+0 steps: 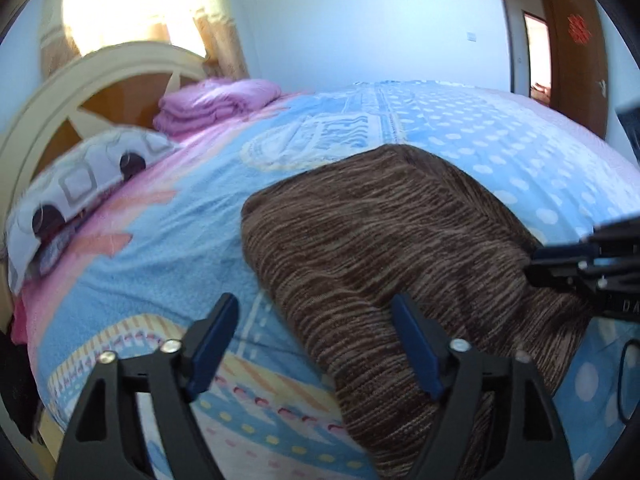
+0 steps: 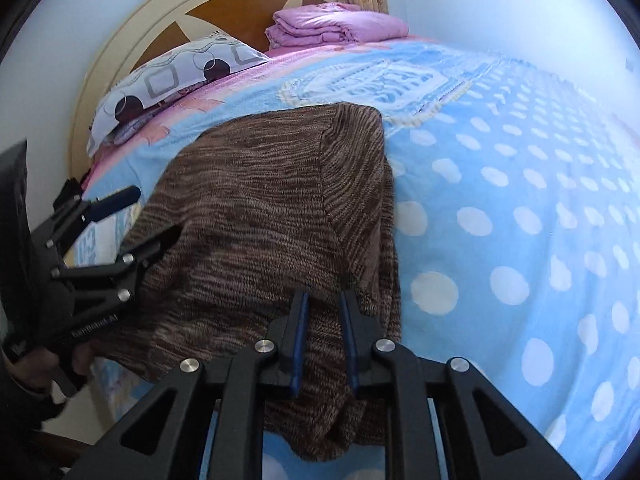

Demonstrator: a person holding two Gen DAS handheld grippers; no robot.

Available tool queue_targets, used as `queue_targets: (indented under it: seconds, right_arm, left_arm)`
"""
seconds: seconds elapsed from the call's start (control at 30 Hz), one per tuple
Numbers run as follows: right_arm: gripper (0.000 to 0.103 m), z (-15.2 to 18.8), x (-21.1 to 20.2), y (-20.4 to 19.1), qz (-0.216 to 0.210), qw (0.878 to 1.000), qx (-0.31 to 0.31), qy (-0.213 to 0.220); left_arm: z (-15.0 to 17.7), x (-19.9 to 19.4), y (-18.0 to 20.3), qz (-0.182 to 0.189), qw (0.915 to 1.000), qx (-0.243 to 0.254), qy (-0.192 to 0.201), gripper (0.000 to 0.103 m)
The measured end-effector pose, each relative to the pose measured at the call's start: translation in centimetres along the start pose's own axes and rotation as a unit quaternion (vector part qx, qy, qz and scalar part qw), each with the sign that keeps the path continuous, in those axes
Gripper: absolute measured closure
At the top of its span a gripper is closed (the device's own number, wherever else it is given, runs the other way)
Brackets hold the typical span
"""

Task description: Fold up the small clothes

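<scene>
A brown striped knit garment lies partly folded on the blue patterned bedspread. My left gripper is open over the garment's near left edge, one finger above the bedspread and one above the knit. It shows at the left of the right wrist view. My right gripper is nearly shut, its fingers pinching a fold of the garment at its near right edge. It also shows at the right edge of the left wrist view.
A patterned pillow and a folded pink blanket lie by the cream headboard. The polka-dot part of the bedspread stretches right. A wooden door stands at the far right.
</scene>
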State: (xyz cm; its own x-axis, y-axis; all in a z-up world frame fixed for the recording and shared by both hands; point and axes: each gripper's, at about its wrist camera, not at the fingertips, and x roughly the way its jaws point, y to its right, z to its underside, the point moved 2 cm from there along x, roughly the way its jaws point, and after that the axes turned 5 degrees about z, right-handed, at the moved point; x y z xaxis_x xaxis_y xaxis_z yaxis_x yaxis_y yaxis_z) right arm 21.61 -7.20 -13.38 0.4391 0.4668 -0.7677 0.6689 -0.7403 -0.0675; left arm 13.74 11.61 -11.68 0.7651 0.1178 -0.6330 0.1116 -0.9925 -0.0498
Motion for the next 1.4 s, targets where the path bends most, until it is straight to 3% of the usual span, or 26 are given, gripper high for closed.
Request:
queue_targets:
  seconds: [0.07, 0.13, 0.23, 0.27, 0.3, 0.37, 0.57, 0.73, 1.4]
  right_arm:
    - [0.087, 0.1, 0.0, 0.2, -0.001, 1.0, 0.003, 0.005]
    - [0.087, 0.5, -0.6, 0.4, -0.001, 1.0, 0.006, 0.007]
    - [0.084, 1.2, -2.8, 0.4, 0.008, 0.999, 0.032, 0.022]
    - [0.074, 1.5, -4.2, 0.4, 0.009, 0.998, 0.041, 0.039]
    - [0.058, 1.7, -5.4, 0.3, 0.01, 0.997, 0.044, 0.055]
    - [0.046, 1.9, -8.4, -0.1, 0.02, 0.994, 0.044, 0.099]
    - [0.045, 1.3, -14.1, -0.6, 0.047, 0.982, 0.045, 0.176]
    - [0.045, 0.7, -16.1, -1.1, 0.048, 0.976, 0.051, 0.205]
    - [0.044, 0.9, -16.7, -1.7, 0.043, 0.974, 0.054, 0.214]
  left_arm:
    - [0.2, -0.2, -1.8, 0.012, 0.9988, -0.044, -0.017, 0.0]
    - [0.6, -1.0, -2.9, 0.039, 0.9958, -0.076, -0.031, 0.0]
    - [0.6, -3.0, -3.8, 0.037, 0.9954, -0.084, -0.027, 0.0]
    - [0.5, -4.3, -4.0, 0.036, 0.9961, -0.079, -0.013, 0.0]
    - [0.4, -5.1, -3.9, 0.034, 0.9965, -0.076, -0.004, 0.0]
    - [-0.3, -6.8, -3.8, 0.029, 0.9969, -0.072, 0.013, 0.0]
    - [-2.4, -9.9, -2.7, 0.042, 0.9959, -0.062, 0.05, 0.0]
    - [-3.3, -12.0, -1.3, 0.043, 0.9953, -0.036, 0.079, 0.0]
    - [-3.1, -11.8, -0.9, 0.046, 0.995, -0.042, 0.078, 0.0]
